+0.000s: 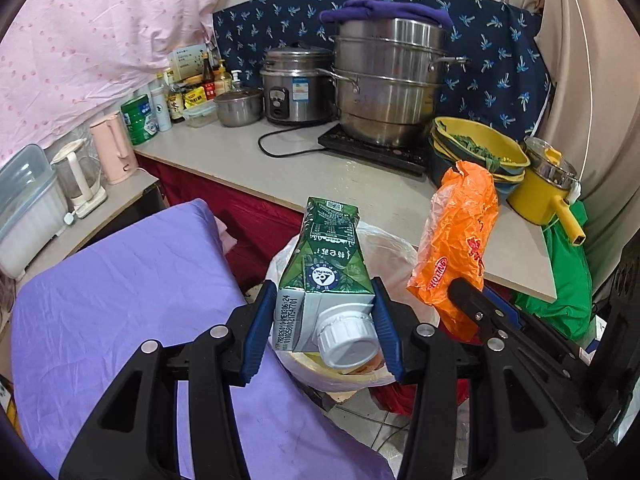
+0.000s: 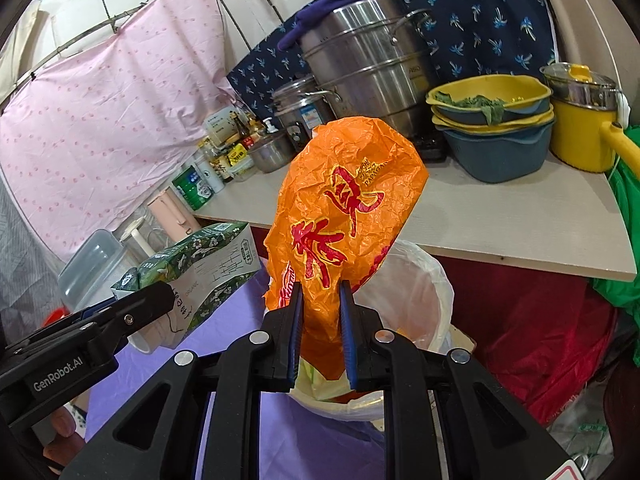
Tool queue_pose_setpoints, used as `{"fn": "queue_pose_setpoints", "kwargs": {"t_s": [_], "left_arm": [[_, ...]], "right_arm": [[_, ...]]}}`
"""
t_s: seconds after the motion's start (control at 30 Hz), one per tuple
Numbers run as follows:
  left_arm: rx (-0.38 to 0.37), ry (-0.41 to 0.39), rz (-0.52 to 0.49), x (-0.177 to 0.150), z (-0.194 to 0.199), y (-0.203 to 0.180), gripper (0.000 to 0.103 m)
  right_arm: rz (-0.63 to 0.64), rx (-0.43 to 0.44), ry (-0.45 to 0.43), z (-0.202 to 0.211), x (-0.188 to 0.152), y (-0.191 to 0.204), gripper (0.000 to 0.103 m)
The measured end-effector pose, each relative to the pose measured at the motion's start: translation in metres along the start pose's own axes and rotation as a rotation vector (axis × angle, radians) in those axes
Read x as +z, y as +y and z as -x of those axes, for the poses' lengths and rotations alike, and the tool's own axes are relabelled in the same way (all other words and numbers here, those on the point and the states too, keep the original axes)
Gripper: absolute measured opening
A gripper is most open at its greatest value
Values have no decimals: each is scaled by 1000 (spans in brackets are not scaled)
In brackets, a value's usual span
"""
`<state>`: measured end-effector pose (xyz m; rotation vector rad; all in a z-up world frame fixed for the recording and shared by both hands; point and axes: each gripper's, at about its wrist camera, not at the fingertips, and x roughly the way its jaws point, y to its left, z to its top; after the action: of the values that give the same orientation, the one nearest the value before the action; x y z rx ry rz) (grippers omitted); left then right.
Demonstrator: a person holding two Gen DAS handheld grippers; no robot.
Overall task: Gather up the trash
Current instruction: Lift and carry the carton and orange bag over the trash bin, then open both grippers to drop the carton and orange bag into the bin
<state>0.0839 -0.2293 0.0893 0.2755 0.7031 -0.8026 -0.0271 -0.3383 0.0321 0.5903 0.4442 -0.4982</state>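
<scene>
- A purple sheet (image 1: 132,280) is covering the surface at the lower left, and a pale counter (image 1: 304,176) is running behind it.
- A stacked steel steamer (image 1: 388,80) is standing on the counter, with yellow and blue basins (image 2: 496,128) beside it.
- A lined trash bin (image 2: 420,292) is sitting below the counter edge, under both grippers.
- The right gripper (image 2: 320,300) is pinching the lower end of a crumpled orange bag (image 2: 348,208), its jaws nearly together, and holding it above the bin.
- The left gripper (image 1: 326,292) is clamping a green drink carton (image 1: 328,264) by its cap end, jaws part-way open around its width, and holding it over the bin's near rim, just beside the bag.
</scene>
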Motion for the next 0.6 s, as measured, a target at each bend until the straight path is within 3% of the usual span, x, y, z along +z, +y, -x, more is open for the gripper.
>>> {"fn": "queue_pose_setpoints", "kwargs": {"t_s": [0.6], "left_arm": [[-55,102,-32,-8,-85,-11,45]], "right_arm": [[-29,-47,116,-70,-16,-37,17]]}}
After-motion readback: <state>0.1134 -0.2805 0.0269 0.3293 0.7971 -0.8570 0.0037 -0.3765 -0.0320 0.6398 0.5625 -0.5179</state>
